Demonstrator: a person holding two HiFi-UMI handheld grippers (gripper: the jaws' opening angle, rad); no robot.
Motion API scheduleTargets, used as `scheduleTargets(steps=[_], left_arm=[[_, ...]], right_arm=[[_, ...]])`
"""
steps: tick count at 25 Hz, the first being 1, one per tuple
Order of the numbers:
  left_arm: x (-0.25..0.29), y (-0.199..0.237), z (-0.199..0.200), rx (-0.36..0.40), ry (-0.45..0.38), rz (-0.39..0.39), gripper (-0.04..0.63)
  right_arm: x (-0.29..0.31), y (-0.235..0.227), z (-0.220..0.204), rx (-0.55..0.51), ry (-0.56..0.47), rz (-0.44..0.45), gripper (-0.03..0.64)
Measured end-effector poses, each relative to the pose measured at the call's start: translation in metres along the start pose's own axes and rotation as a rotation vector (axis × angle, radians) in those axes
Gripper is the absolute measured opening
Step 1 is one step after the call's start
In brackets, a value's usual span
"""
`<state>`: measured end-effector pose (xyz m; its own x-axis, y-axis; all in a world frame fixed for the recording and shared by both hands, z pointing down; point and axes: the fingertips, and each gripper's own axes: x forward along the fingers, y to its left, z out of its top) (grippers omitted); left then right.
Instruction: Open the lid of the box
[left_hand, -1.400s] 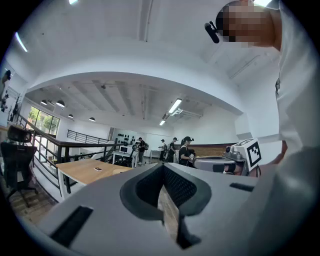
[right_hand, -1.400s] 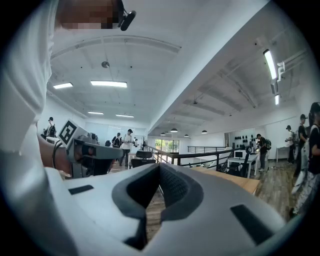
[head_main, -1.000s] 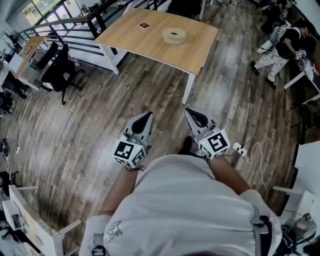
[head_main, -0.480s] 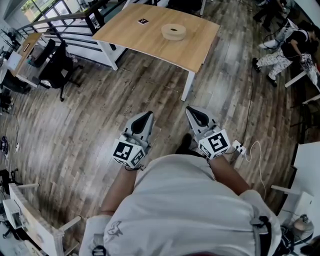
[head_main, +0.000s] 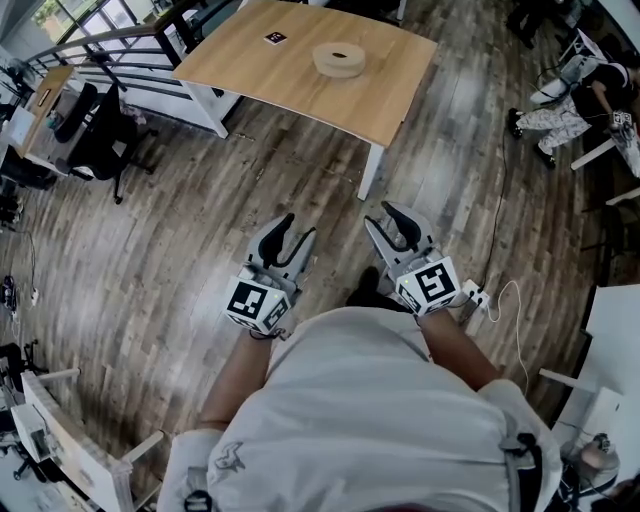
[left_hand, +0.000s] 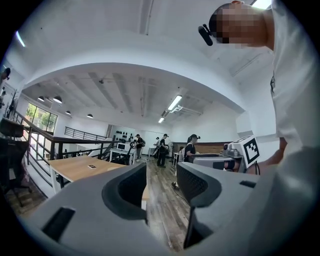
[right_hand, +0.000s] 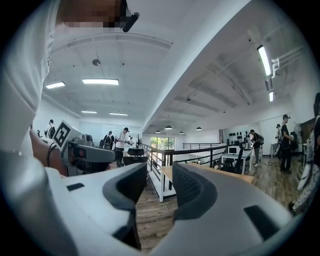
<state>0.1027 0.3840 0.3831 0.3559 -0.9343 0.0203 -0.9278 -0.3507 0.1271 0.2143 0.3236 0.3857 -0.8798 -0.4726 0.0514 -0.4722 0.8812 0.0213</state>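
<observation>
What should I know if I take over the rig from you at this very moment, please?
Left gripper: open, jaws just been opening, nothing between them.
Right gripper: the same, open and empty.
Box: on the table ahead, beside a small card, far from both grippers.
Done: nothing on the box yet.
Left: get to the table, then open the box.
</observation>
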Motion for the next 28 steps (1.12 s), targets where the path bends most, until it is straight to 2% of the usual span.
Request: scheduleTargets(steps=[4,19,28], left_arm=[[0.034,0.005,-0.004,-0.003,0.015,-0.007,0.199],[0.15,0.003,0.005,0.009,0.03,0.023,0.206],[0.182,0.021,0.003,0.009,0.023,0.043,0.21]], right_arm=[[0.009,-0.032,-0.002,-0.008,0.006,0.0,0.176],[0.021,-0.153,0.004,-0.005,0.003,0.037,0.181],[0.043,-0.188,-0.006,0.023,0.01,0.027,0.183]])
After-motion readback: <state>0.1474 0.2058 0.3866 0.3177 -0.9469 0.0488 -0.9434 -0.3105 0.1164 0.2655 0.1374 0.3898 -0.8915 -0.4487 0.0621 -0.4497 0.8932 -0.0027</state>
